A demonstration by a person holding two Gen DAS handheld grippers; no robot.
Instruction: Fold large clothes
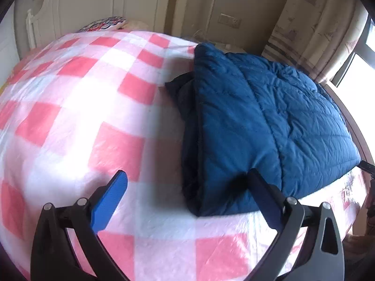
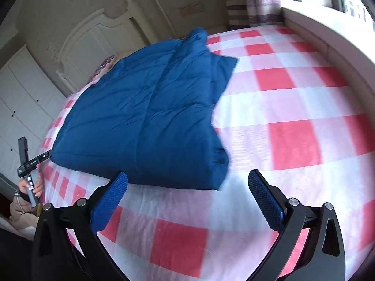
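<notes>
Blue padded jacket sits folded on the checkered bed, just ahead of both grippers. Left gripper and right gripper jaws spread, empty. Puffy layers could probably spring back open if pinched too shallow.

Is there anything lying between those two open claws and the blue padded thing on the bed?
Nothing visible. Only bare checked bedcover lies between each open gripper, left and right, and the blue garment.
</notes>
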